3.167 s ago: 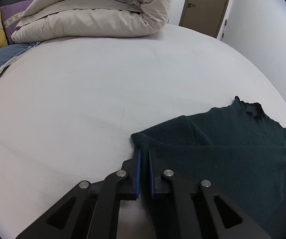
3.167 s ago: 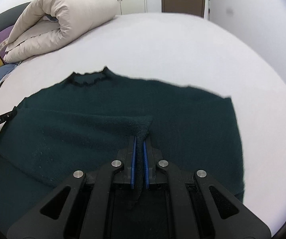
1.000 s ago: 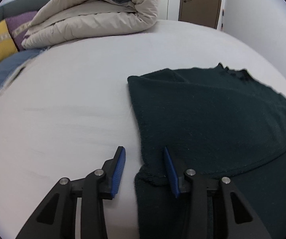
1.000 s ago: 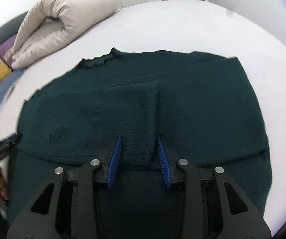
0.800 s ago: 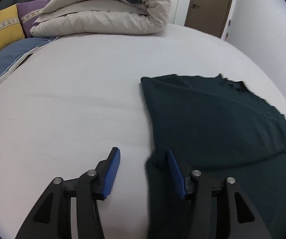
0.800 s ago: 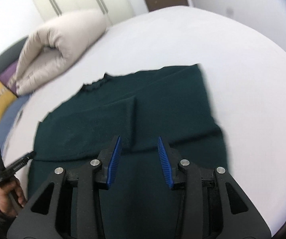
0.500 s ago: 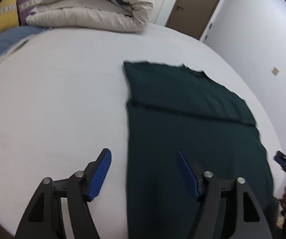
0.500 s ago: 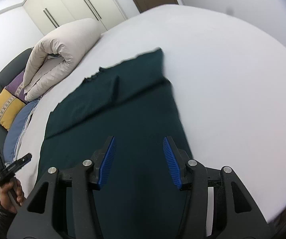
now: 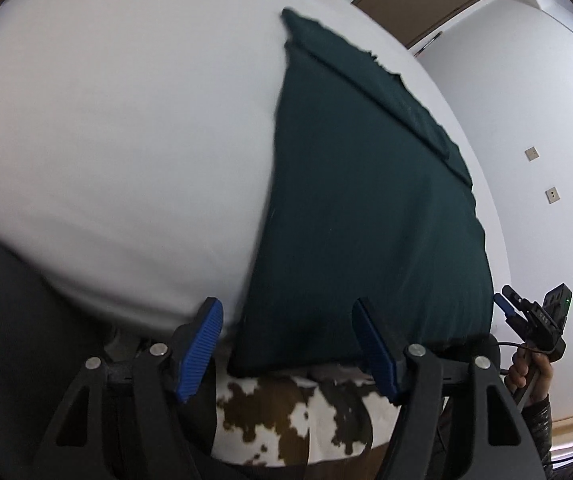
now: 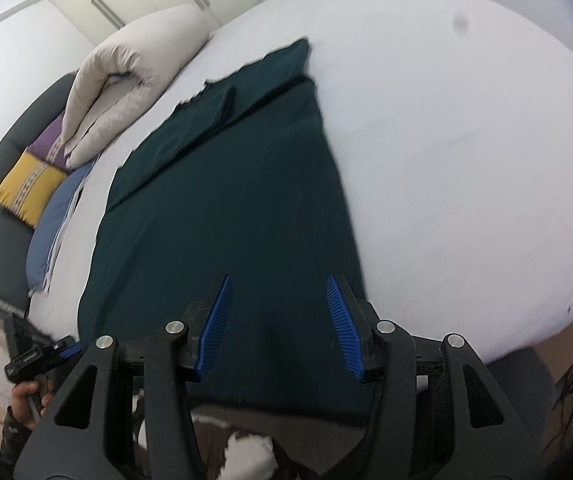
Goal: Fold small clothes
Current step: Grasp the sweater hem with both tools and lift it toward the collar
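So the dark green sweater (image 10: 222, 208) lies flat on the white bed (image 10: 466, 152), sleeves folded in across its far end (body fold left). Left gripper (image 9: 286, 344) and right gripper (image 10: 278, 320) hover spread, empty, at its near hem.

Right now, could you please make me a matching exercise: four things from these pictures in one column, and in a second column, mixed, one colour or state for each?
Things:
1. knit sweater
2. rolled duvet
3. square cushion
4. left gripper

Colours or states:
A. beige
B. wide open, empty
C. yellow
D. dark green, flat on the bed

Pairs: 1-D, 2-A, 3-C, 4-B
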A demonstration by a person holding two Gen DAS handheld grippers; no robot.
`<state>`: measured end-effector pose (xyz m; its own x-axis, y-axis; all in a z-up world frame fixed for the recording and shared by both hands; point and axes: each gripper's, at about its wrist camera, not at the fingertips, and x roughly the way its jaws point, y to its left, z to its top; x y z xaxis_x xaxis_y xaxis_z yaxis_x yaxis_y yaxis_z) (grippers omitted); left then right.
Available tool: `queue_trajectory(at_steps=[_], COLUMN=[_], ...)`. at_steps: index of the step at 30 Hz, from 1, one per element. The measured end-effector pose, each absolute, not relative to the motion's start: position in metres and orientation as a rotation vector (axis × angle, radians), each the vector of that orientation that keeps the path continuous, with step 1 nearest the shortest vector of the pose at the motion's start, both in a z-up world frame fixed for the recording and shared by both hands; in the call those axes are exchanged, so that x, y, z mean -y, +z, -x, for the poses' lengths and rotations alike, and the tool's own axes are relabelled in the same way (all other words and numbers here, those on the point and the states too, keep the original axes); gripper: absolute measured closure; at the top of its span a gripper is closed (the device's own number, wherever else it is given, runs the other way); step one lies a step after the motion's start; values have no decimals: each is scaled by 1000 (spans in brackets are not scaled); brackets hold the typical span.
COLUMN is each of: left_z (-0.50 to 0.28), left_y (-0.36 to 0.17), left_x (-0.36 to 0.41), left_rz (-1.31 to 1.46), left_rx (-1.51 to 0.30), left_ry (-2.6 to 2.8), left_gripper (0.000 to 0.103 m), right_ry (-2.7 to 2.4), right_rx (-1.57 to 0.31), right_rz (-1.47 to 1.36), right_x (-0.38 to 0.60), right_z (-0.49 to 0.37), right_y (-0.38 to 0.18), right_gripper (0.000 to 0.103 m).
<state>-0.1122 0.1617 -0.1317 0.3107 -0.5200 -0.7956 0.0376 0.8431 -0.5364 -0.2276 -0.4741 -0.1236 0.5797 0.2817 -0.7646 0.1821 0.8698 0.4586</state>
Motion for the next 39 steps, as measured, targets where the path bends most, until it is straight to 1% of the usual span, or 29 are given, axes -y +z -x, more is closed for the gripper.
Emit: queue_trajectory(at_steps=[2,8,9,13,15,22,23,24,25,28,31,39], left_z=[109,109,109,108,109,109,109,109,109,110,111,113], left_y=[-142,-144,-144,-144,-146,-146,-146,-147,-148,-148,-145,-140], left_x=[-163,-168,-168,-172,-172,-164,-165,-166,-167,-168,-165,-167], left_rz=[479,516,516,523,532,522,529,535,541,545,535,534], left_rx=[-1247,-1234,-1233,-1238,-1240,-1253,-1253,-1254,-1259,-1258,-1251,-1232], left_ry=[-364,-383,-383,-369,-371,-411,-411,-411,-406,-411,-420,-430], left_gripper=[33,34,36,52,54,55,56,65,77,88,93,94], right_ry=[76,85,81,69,70,76,76,75,67,40,14,30], right_rx=[-1004,-1065,-1071,-1097,-1101,-1136,-1141,-1145,-1148,-1154,-1170,-1204], right_rz=[-522,-539,-543,-564,-568,-553,-551,-549,-546,-544,-540,-580], right_x=[471,478,479,486,488,488,489,489,490,497,505,508], right_z=[235,256,259,263,264,259,256,253,254,255,255,249], right_y=[-128,-136,-137,-141,-141,-139,-138,-137,-136,-133,-133,-147], right_gripper=[55,56,56,56,56,56,56,56,56,56,56,56])
